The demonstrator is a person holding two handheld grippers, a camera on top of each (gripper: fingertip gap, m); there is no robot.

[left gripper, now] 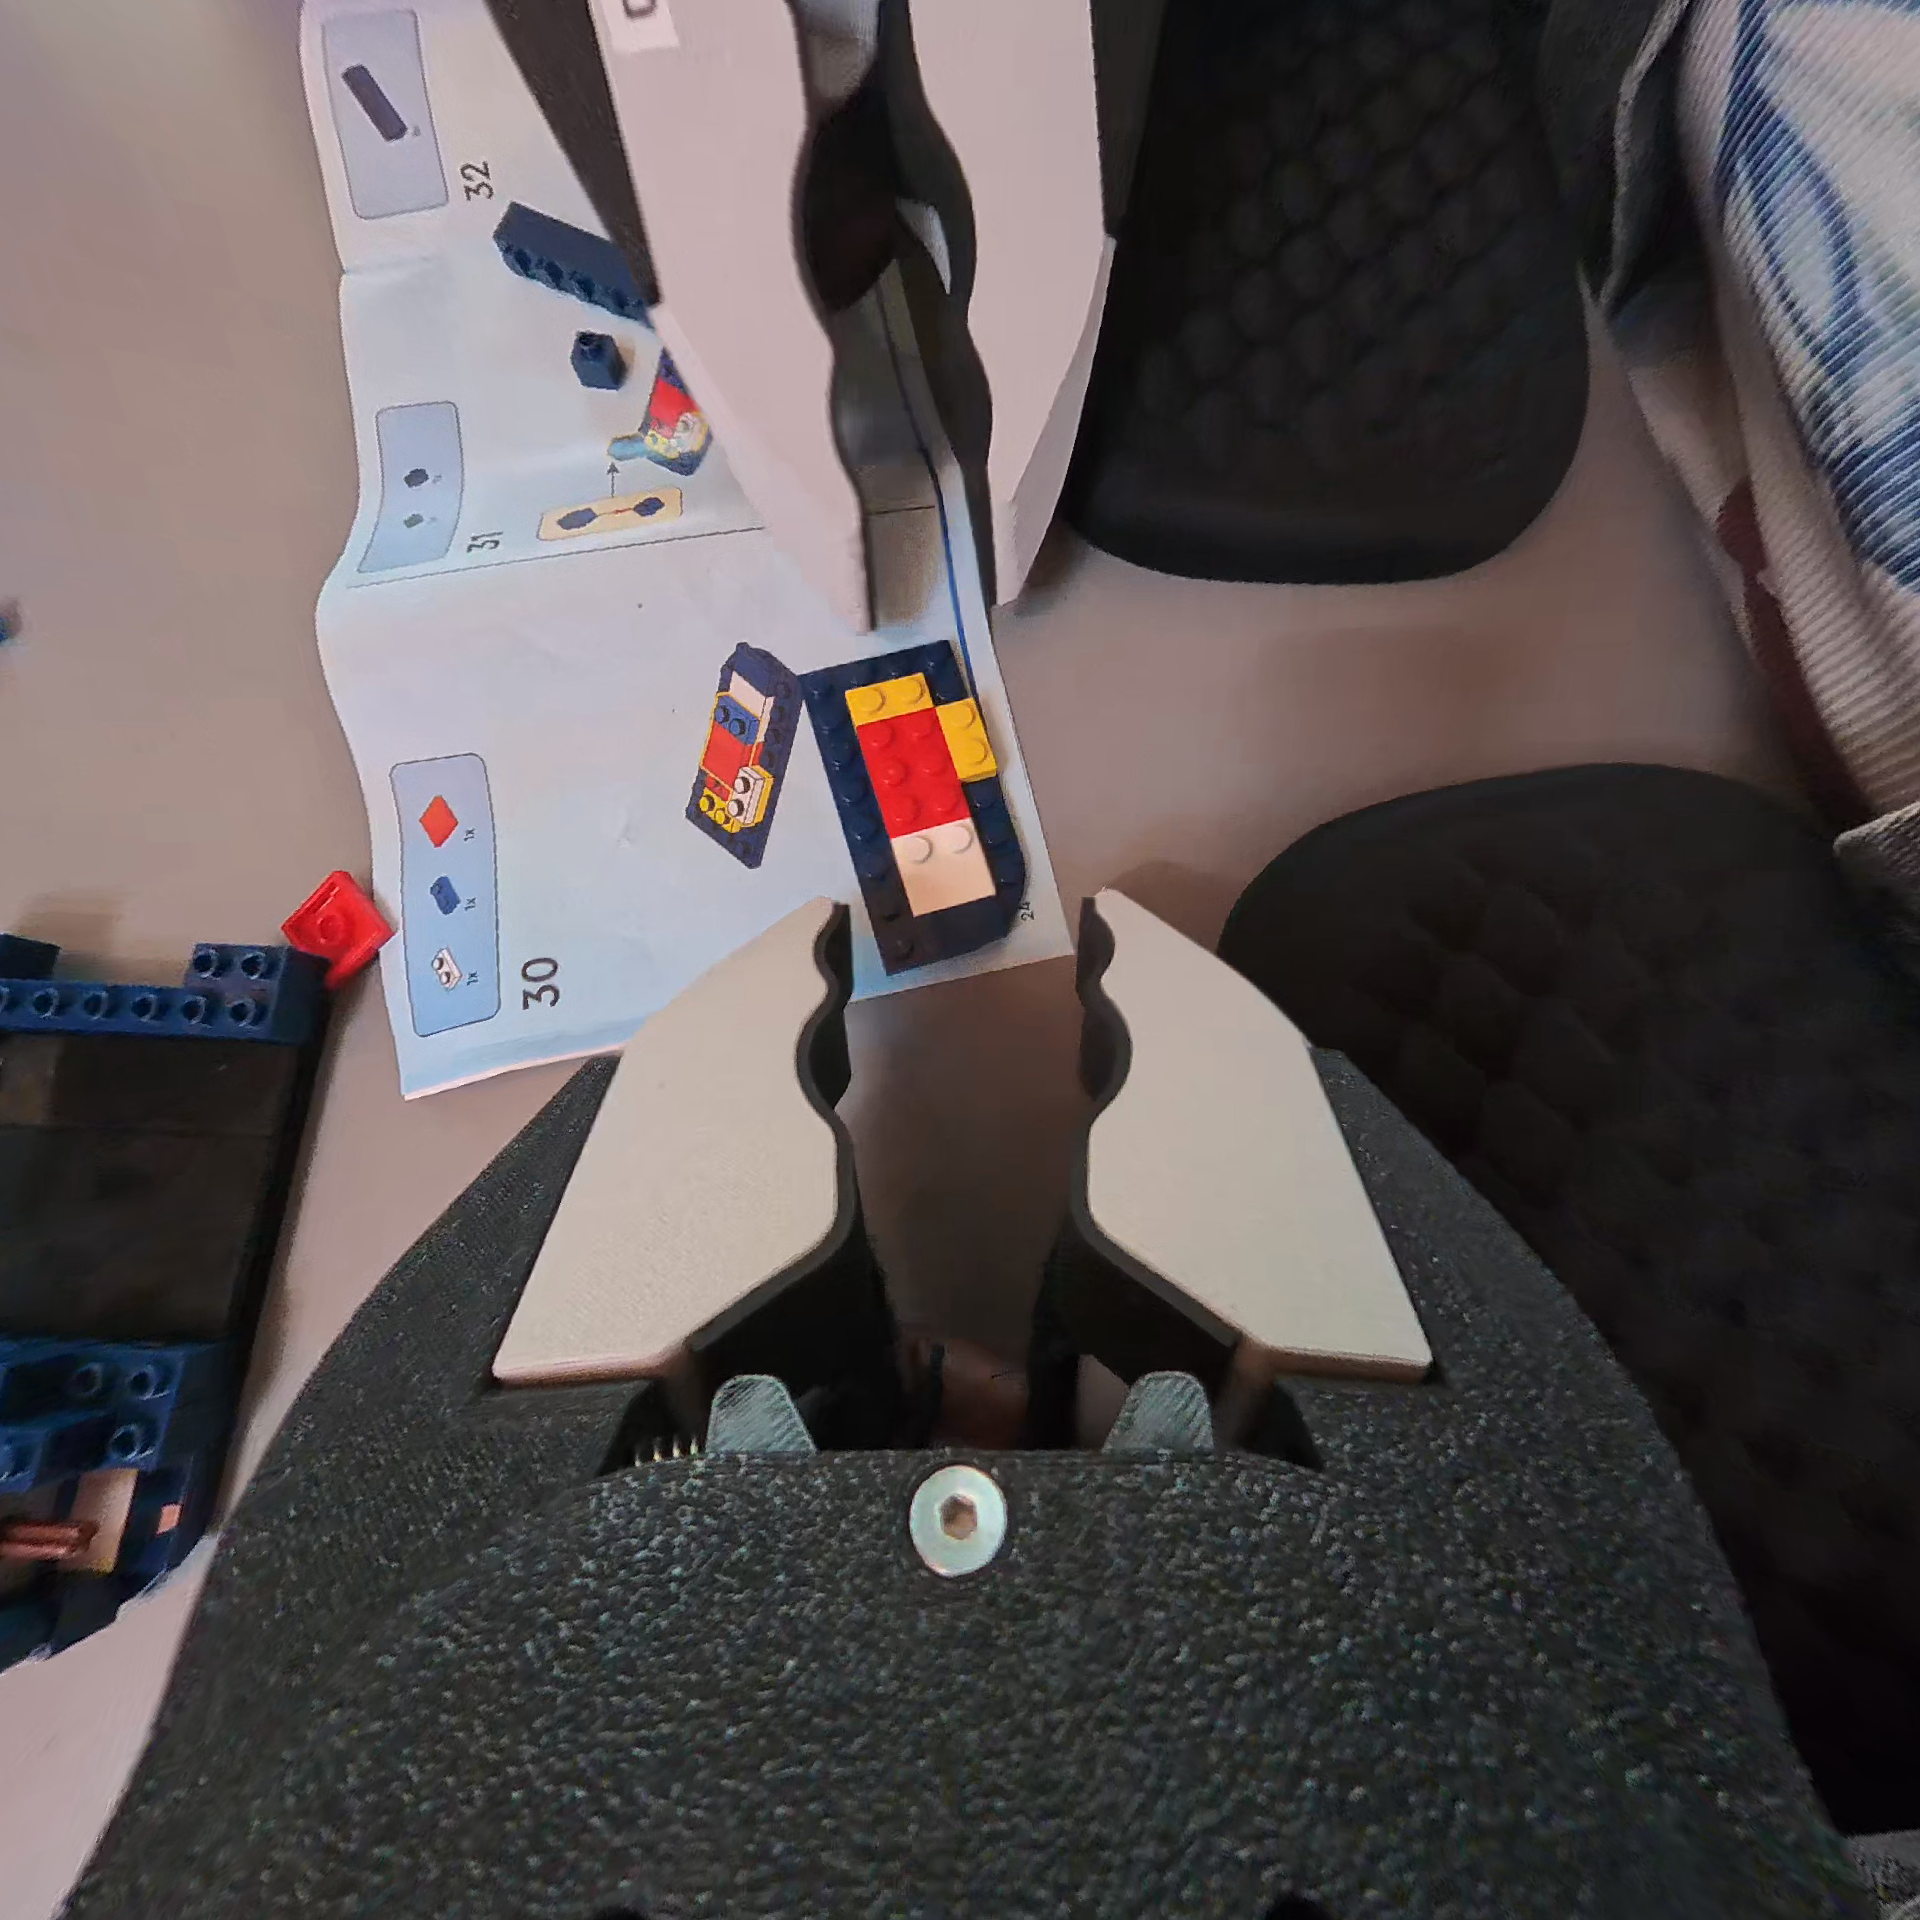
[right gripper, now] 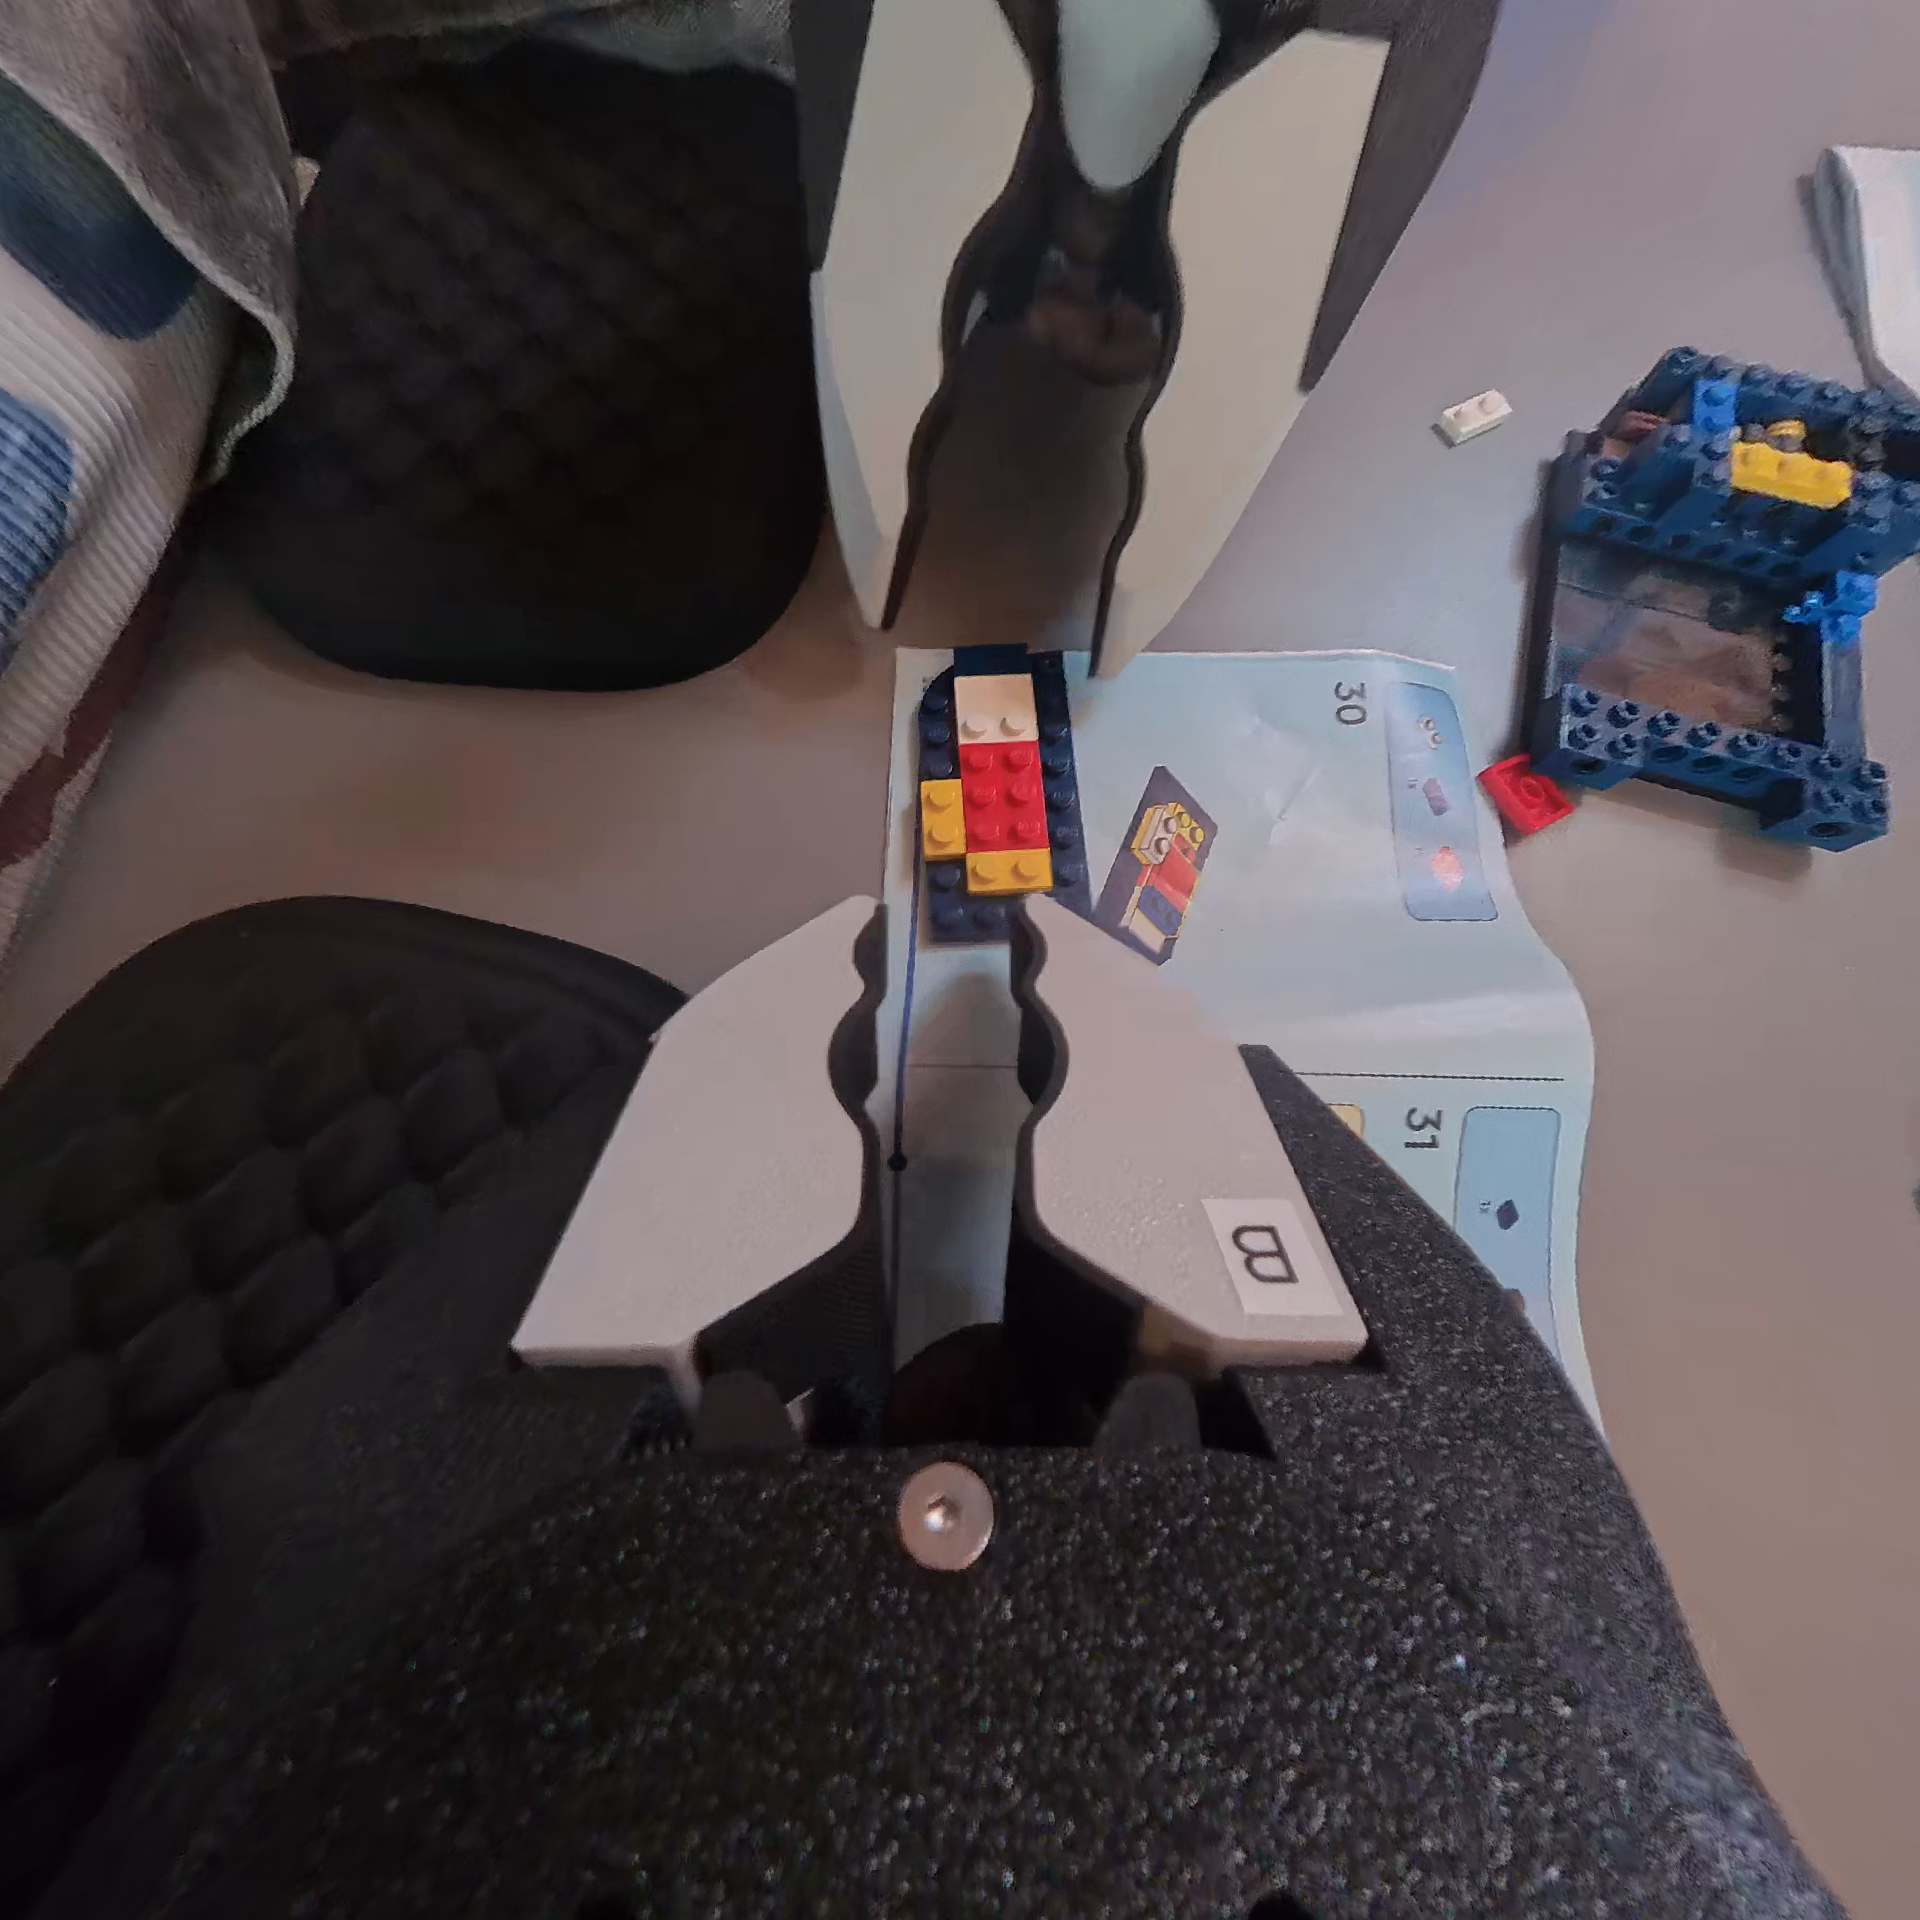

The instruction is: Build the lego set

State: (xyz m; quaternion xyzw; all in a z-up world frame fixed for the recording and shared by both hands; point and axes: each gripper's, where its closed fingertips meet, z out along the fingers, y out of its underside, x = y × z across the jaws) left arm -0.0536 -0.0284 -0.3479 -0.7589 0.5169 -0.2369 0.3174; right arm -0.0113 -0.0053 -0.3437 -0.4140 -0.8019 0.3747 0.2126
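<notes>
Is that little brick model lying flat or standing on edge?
Flat. The brick model lies studs-up on the instruction sheet, its whole top face showing in both views.

Your two grippers face each other across the brick plate (left gripper: 914, 800), which lies on the corner of the instruction sheet (left gripper: 582, 665) on the surface (left gripper: 156, 416). Left of the sheet, in your left wrist view, a loose tile (left gripper: 335, 925) touches the brick frame (left gripper: 135, 1143). Cushions (left gripper: 1621, 1091) lie to the right.

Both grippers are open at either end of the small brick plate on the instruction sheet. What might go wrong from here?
1. The brick plate lies loose on the instruction sheet, near its edge; a push from the left gripper or right gripper may slide plate or paper.
2. The yellow brick overhangs the plate's side; a pinch there might pop it off.
</notes>
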